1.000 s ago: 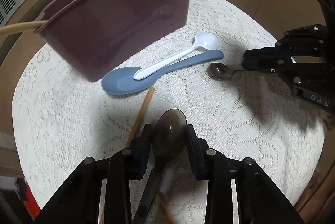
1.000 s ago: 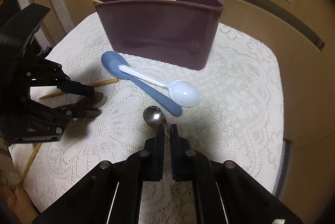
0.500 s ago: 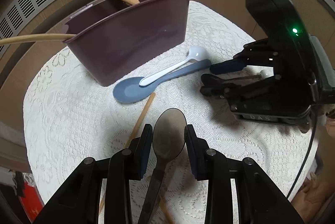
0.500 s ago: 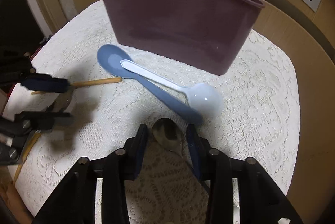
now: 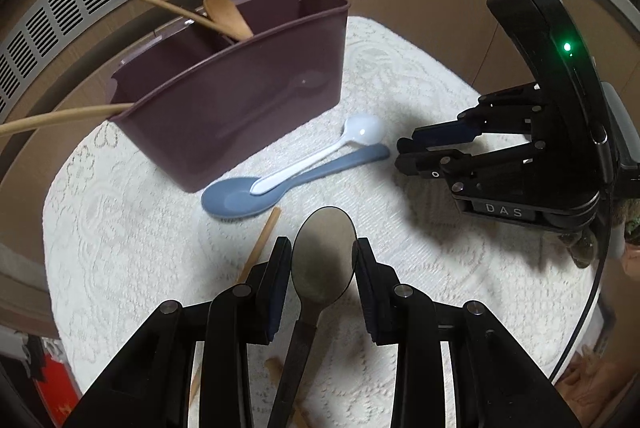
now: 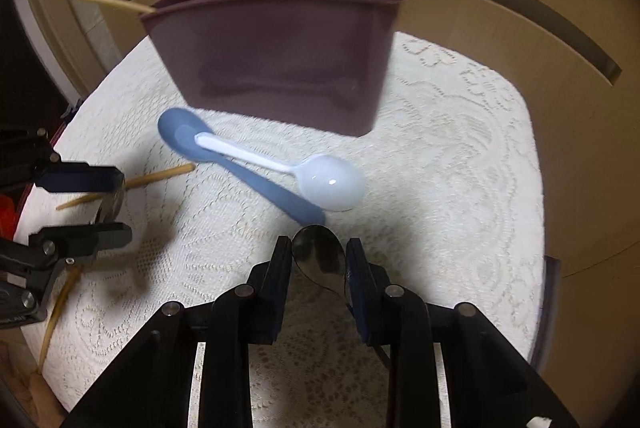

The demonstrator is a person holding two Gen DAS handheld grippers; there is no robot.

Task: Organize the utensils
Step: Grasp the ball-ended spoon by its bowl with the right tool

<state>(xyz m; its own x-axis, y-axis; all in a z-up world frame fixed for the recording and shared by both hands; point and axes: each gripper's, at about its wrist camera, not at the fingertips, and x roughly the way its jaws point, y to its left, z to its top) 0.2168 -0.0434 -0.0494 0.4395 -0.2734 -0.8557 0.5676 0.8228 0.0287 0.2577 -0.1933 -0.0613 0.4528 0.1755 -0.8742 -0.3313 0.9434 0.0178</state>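
Observation:
My left gripper [image 5: 323, 256] is shut on a dark metal spoon [image 5: 324, 256], its bowl between the pads, held above the cloth. My right gripper [image 6: 319, 260] is shut on a small metal spoon [image 6: 320, 254] by its bowl. A maroon utensil holder [image 5: 240, 100] stands at the back with a wooden spoon [image 5: 224, 14] and wooden sticks in it; it also shows in the right wrist view [image 6: 280, 56]. A blue spoon [image 5: 248, 194] and a white spoon [image 5: 360, 132] lie crossed in front of it.
A white lace cloth [image 5: 120, 228] covers the round table. Wooden chopsticks [image 5: 260, 244] lie on it under my left gripper. The right gripper [image 5: 404, 154] shows at the right of the left wrist view. A wooden wall with vents stands behind.
Both grippers have lifted with their spoons. The right gripper closed on the small metal spoon's bowl and raised it off the cloth.

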